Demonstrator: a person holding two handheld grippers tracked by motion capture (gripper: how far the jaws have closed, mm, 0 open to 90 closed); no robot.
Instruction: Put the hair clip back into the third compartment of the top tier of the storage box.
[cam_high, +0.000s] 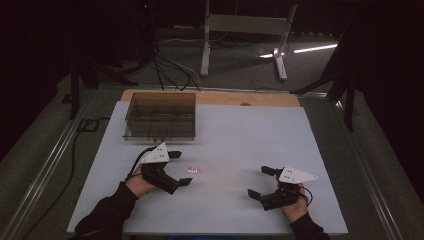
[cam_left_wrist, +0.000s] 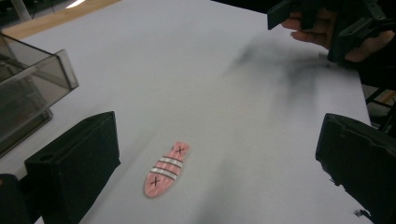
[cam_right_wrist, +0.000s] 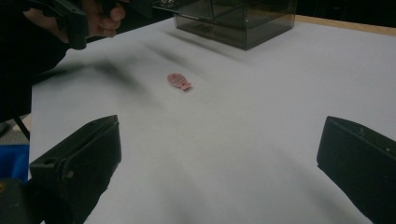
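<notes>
Worktop (cam_high: 260, 130) covered in a pale white sheet spreads across the middle of the high view, with a strip of bare wood along its far edge. A small flat pink fish-shaped piece with pale stripes and two black crosses (cam_high: 195, 170) lies on the sheet in the lower centre of that view; in the left gripper view it sits low in the frame (cam_left_wrist: 166, 169), between the two black jaws and clear of both. In the right gripper view it appears farther off, upper centre-left (cam_right_wrist: 179, 80).

The left hand-held gripper (cam_high: 180, 168) is at the lower left of the high view, just left of the pink piece, its jaws spread wide with nothing held. The right hand-held gripper (cam_high: 263, 182) is at the lower right, well apart from the piece, jaws likewise wide and empty.

A smoky transparent plastic box divided into compartments (cam_high: 160, 116) stands at the upper left of the sheet, beyond the left hand-held gripper.
</notes>
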